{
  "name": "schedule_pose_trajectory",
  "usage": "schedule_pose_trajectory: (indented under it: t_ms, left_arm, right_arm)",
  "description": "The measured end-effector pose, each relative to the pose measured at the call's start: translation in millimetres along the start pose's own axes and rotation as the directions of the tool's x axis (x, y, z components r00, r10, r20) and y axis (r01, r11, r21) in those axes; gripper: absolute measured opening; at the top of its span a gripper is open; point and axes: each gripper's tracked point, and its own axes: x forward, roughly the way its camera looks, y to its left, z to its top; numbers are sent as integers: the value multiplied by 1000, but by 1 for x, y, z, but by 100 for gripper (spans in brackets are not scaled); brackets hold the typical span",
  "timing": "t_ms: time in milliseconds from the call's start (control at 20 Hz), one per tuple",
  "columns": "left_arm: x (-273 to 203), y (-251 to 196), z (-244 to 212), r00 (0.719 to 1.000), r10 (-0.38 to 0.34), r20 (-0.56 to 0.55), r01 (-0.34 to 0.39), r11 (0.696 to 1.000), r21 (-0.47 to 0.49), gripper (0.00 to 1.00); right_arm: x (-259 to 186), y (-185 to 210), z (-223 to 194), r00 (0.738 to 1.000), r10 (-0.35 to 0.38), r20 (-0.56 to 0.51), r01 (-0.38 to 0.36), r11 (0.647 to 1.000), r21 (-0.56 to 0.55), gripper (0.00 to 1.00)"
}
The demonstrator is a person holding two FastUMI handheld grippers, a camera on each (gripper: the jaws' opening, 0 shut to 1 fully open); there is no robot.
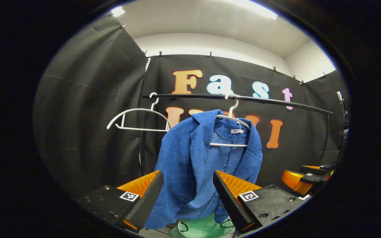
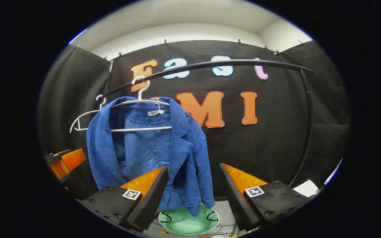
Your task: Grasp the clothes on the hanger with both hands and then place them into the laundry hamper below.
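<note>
A blue corduroy jacket [image 1: 203, 165] hangs open on a white hanger [image 1: 232, 127], directly above the green laundry hamper [image 2: 187, 223].

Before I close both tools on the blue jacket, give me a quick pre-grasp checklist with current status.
1. Left tool open: ok.
2. Right tool open: ok.
3. Blue jacket on its white hanger, hanger hooked on the rail: ok.
4. Jacket fabric between each tool's fingers: cannot tell; it appears beyond the tips, not yet gripped.
5. Green hamper below the jacket: ok.
6. Empty hanger clear of the jacket: ok, it hangs off to one side.
</note>
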Motion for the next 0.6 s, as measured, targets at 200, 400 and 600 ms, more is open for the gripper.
schedule_pose_trajectory:
  t_ms: [200,400,600]
  left_arm:
    - [-4,-16,1,1000,-28,12,28,1000,-8,95]
    - [-2,-24,1,999,-32,22,32,999,-3,92]
    - [-1,-23,-4,1000,-20,19,21,1000,-10,95]
  right_arm:
    - [-4,-7,8,999,1,36,0,1000,-25,93]
    - [-2,-10,8,999,12,45,-11,999,-30,93]
    - [4,-11,7,998,37,46,-34,998,-47,93]
